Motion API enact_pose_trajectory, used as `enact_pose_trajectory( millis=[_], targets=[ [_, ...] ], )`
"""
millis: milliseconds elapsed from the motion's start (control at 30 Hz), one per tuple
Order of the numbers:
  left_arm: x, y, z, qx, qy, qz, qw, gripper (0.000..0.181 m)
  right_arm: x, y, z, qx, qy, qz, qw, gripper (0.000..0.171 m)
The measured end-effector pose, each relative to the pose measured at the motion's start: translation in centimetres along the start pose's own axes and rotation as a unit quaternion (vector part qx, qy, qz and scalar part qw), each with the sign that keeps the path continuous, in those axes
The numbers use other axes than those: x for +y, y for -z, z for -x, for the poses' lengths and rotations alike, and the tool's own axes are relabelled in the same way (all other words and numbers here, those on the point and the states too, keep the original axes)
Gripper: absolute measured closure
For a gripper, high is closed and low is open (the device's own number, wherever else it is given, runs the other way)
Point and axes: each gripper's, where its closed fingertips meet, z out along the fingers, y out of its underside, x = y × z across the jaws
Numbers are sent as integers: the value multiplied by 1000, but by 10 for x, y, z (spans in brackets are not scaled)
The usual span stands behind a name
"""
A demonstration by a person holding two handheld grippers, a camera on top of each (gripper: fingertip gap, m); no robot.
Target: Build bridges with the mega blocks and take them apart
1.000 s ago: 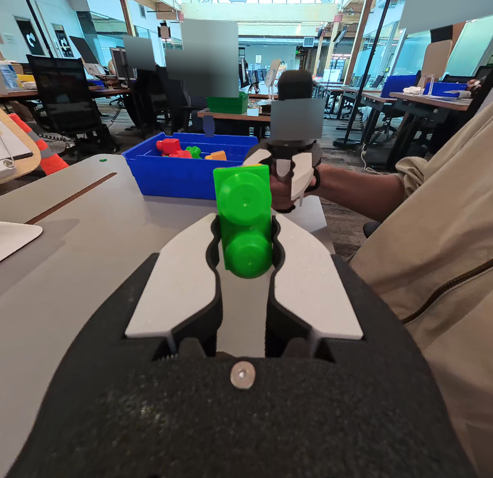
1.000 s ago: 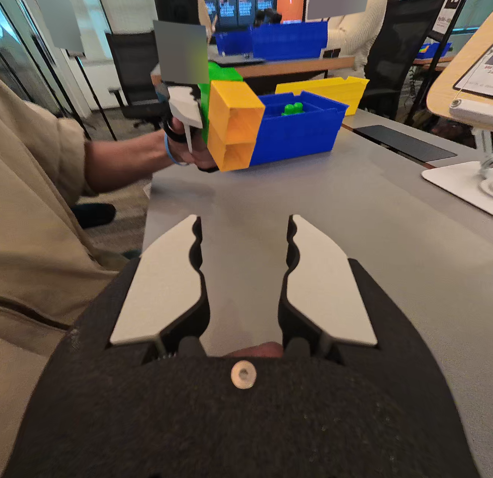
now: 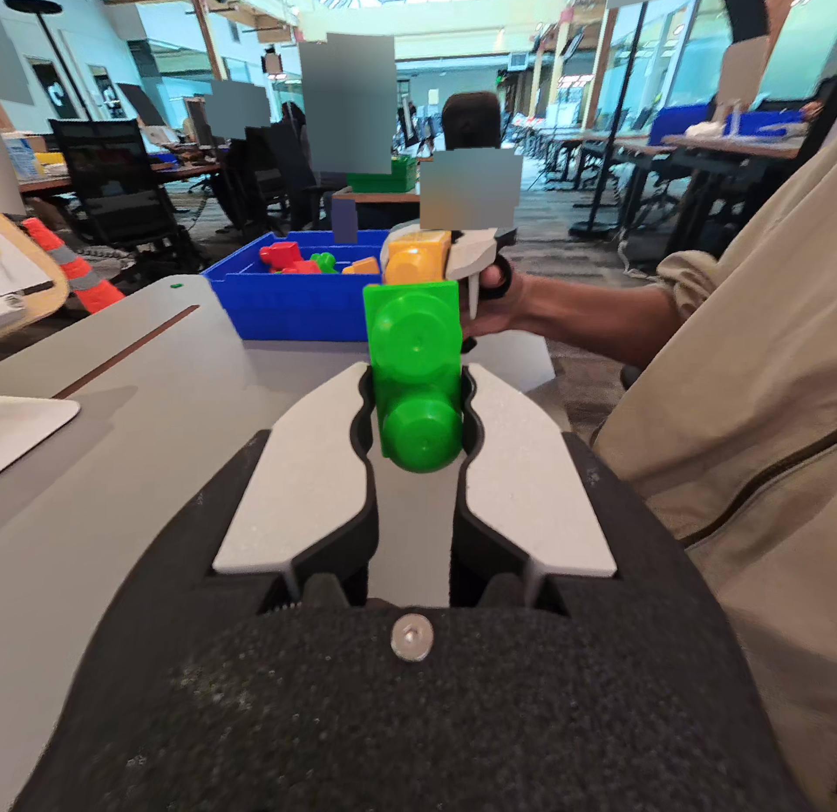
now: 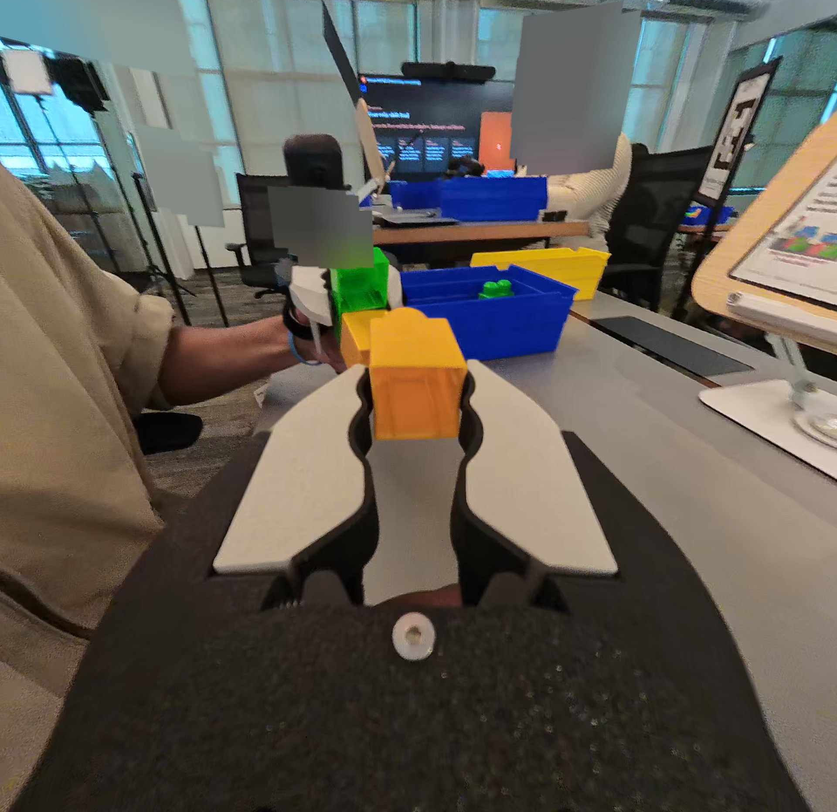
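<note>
- Left wrist view: the left gripper (image 3: pixel 416 409) is clenched on a bright green two-stud plastic block (image 3: pixel 414 373), held in the air above the grey worktop's (image 3: pixel 136 428) near right corner, in front of the blue plastic bin (image 3: pixel 290 310).
- Right wrist view: the right gripper (image 4: pixel 416 405) is grasping the orange-yellow plastic block (image 4: pixel 414 382) that meets the green one. This looks like the take-apart step; next calls for a steady opposite pull.

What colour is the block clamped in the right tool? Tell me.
Orange-yellow: the block sits between the right tool's fingers, shown best in the right wrist view.
</note>
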Motion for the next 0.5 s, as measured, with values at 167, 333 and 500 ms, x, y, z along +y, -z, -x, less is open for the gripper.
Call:
enact_pose_trajectory(
  millis=[167, 333, 500],
  targets=[
    [10, 9, 35, -148, -26, 53, 987, 146, 21, 6, -30, 160, 52, 98, 981, 135],
    [42, 35, 64, -392, -33, 146, 908, 145, 41, 24, -47, 385, 75, 171, 904, 134],
    [74, 49, 58, -488, 42, 143, 860, 145, 60, 25, -42, 443, 3, 148, 884, 134]
  ],
)
